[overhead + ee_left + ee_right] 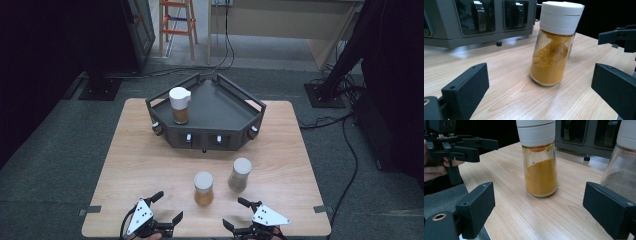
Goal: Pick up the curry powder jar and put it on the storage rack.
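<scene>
Two upright spice jars stand beyond both wide-apart jaws.

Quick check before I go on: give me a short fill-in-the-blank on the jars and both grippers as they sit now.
1. The number of jars standing on the grey rack is ____.
2. The jar of yellow powder has a lid coloured ____.
3. The left gripper and right gripper both have their fingers ____.
4. The jar of grey-brown powder stands on the ____.

Missing words: one; white; open; table
</scene>
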